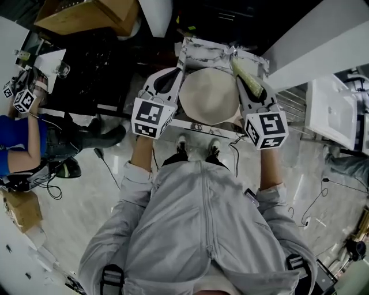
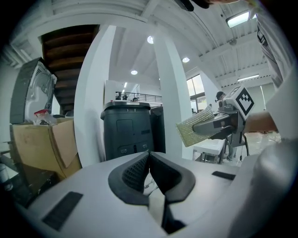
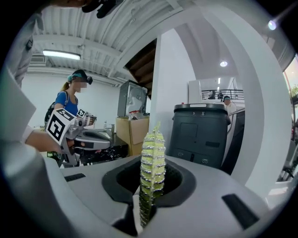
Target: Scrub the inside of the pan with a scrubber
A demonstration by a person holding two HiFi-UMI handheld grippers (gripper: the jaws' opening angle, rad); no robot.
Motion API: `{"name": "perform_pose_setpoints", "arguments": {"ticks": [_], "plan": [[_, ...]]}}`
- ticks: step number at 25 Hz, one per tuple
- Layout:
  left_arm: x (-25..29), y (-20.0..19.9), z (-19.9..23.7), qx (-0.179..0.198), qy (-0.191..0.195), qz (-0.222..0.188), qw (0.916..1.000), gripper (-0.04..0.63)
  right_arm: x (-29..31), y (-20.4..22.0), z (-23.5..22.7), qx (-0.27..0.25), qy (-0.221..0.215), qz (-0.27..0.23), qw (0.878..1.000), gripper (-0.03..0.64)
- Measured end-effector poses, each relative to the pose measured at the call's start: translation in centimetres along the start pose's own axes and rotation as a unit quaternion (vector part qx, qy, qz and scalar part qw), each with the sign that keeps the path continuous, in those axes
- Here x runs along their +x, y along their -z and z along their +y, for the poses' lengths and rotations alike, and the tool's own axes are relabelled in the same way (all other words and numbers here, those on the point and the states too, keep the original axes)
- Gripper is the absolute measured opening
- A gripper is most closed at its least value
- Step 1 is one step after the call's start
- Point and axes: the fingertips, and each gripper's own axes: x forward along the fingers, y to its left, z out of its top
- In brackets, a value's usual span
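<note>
At far left a second person in blue (image 1: 17,138) works well apart, near a cardboard box (image 1: 86,14). At centre the pan (image 1: 209,95), a round cream-coloured dish (its handle cannot be made out), sits on a small white table (image 1: 202,125) in front of the operator's shoes (image 1: 183,145). The left gripper (image 1: 172,79) hovers by its left rim with jaws pressed together on nothing, apparently left free to steady the pan.

On the right, the right gripper (image 1: 245,86) pinches the scrubber (image 1: 247,76), a yellow-green pad shot with silver thread. It is held edge-on above the rim, likely so a flat face can be turned down into the bowl. Scrubbing looks not yet begun.

Both tools point level towards a dark bin (image 2: 125,130). Open floor lies on either side of the table, though its front edge is close to the shoes.
</note>
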Motion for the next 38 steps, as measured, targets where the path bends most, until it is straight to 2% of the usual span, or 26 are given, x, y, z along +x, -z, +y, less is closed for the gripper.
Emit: {"name": "perform_pose_setpoints", "arguments": {"ticks": [9, 21, 31, 38], "plan": [[0.8, 3.4, 0.4, -0.026, -0.044, 0.037, 0.998, 0.023, 5.1, 4.3, 0.5, 0.003, -0.067, 0.037, 0.997, 0.083], [3.2, 7.8, 2.2, -0.038, -0.058, 0.077, 0.9946, 0.023, 12.1, 12.5, 1.7, 0.03, -0.106, 0.122, 0.986, 0.083], [5.1, 11.8, 3.4, -0.054, -0.051, 0.111, 0.991, 0.023, 17.2, 20.4, 0.1, 0.011, -0.068, 0.186, 0.98, 0.083], [6.0, 14.0, 3.6, -0.058, -0.039, 0.131, 0.9889, 0.023, 20.4, 25.4, -0.7, -0.005, -0.035, 0.24, 0.97, 0.083]]}}
